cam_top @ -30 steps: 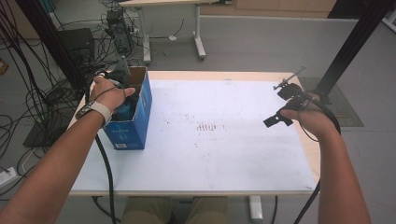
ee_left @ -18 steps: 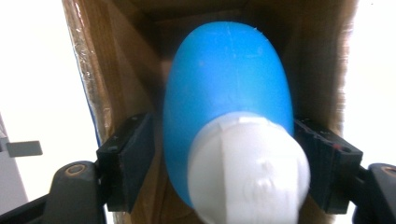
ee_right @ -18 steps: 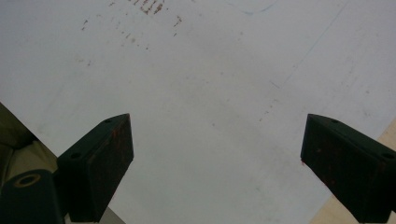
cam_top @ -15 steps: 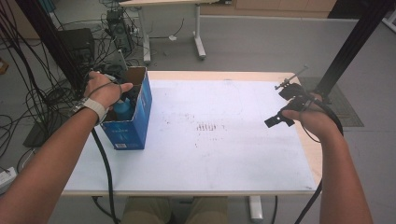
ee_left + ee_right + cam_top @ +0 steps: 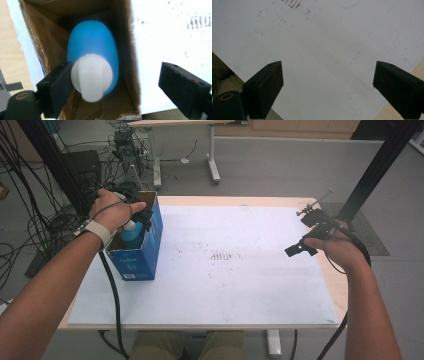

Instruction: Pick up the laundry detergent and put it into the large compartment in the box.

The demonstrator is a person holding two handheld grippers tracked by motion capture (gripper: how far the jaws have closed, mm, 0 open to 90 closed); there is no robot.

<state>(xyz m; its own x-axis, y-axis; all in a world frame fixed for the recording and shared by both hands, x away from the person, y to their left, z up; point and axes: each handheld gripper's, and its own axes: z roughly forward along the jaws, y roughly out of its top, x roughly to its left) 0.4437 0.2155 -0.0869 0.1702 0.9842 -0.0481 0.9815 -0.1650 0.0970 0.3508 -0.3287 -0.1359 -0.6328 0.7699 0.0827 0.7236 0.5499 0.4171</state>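
Bottle sitting in the box, left gripper letting go

Bottle (image 5: 92,60) is standing inside the blue cardboard box (image 5: 150,245). We are holding our left gripper (image 5: 113,82) above it, jaws just opening and spread wide. Our right gripper (image 5: 327,87) is hovering open over the white table (image 5: 240,285).

You have a rounded bottle of bright blue plastic (image 5: 92,42) with a milky white cap (image 5: 91,75) inside a tall cardboard box (image 5: 150,245), blue outside with white print, raw brown within. Your grippers' jaws are black. The white table sheet (image 5: 240,285) carries small reddish-brown specks and dashes; the table edge is pale wood.
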